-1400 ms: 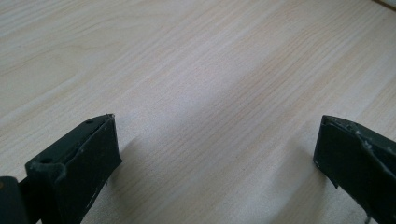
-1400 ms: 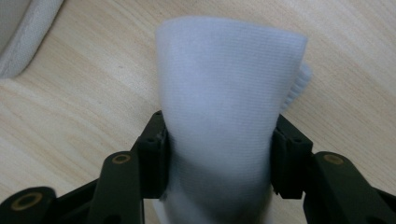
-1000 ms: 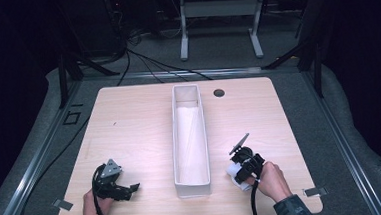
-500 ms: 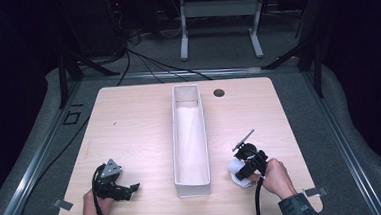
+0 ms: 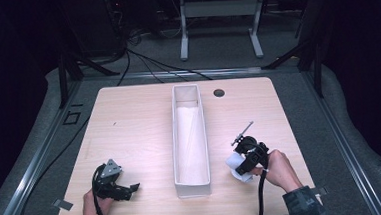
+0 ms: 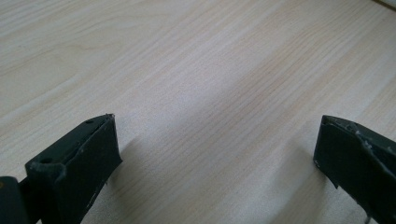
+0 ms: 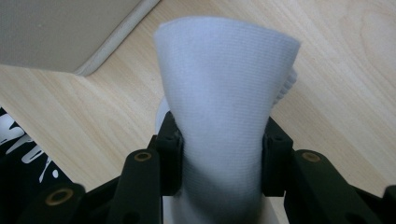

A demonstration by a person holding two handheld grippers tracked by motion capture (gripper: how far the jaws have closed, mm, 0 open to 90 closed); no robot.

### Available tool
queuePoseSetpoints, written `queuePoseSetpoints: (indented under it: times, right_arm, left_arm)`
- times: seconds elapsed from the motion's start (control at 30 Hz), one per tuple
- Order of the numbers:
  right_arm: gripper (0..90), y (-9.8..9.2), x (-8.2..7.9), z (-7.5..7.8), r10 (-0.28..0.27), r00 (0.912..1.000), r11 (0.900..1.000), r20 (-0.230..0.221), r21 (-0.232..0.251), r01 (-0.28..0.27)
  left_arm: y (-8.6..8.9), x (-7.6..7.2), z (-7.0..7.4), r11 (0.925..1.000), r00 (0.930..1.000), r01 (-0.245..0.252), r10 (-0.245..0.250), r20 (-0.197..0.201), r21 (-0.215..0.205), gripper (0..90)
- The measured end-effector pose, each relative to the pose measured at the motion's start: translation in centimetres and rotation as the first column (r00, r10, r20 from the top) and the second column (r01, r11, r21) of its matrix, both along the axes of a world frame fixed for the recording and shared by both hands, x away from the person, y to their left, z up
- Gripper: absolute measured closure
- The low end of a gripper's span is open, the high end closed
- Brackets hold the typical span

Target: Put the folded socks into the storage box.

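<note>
My right gripper [image 5: 241, 163] is shut on a folded white cloth [image 5: 234, 164] at the table's near right, just right of the long white bin [image 5: 192, 180]. In the right gripper view the white cloth [image 7: 224, 116] stands up between the two black jaws, squeezed at its base, and the right gripper [image 7: 219, 161] hovers over the wood beside the bin's corner [image 7: 70, 35]. My left gripper [image 5: 126, 189] rests at the near left of the table. The left gripper [image 6: 217, 154] is open, its jaws wide apart over bare wood with nothing between them.
The wooden table [image 5: 129, 121] has a round black grommet [image 5: 219, 92] at the far edge behind the bin. Black cables trail from both grippers off the near edge. Grey carpet, floor rails and a metal stand [image 5: 218, 15] lie beyond the table.
The right gripper with the white cloth has drifted slightly right and toward the near edge. The left gripper has stayed in place.
</note>
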State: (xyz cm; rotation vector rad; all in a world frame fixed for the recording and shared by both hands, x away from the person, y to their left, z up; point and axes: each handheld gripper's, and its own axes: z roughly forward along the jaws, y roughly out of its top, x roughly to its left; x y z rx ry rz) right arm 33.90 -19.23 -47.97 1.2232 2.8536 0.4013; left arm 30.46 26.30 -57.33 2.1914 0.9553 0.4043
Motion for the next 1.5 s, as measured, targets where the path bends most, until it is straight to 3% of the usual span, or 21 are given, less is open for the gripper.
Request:
queuePoseSetpoints:
  times: [0.47,0.57,0.77,1.5]
  right_arm:
    - [60.2,0.0,1.0,1.8,0.017,0.9991,1.000,0.040,-0.027,-0.016]
    - [60.2,-0.1,1.4,2.2,0.021,0.9990,1.000,0.039,-0.008,-0.021]
    - [60.2,-0.1,2.0,3.0,0.020,0.9983,0.999,0.055,-0.031,-0.018]
    - [59.9,0.6,3.7,6.3,0.041,0.9937,0.999,0.104,-0.036,-0.038]
  left_arm:
    - [0.0,0.0,0.0,1.0000,1.0000,0.000,0.000,0.000,0.000,0.0]
    - [0.0,0.0,0.0,1.0000,1.0000,0.000,0.000,0.000,0.000,0.0]
    - [0.0,0.0,0.0,1.0000,1.0000,0.000,0.000,0.000,0.000,0.0]
    - [0.0,0.0,0.0,1.0000,1.0000,0.000,0.000,0.000,0.000,0.0]
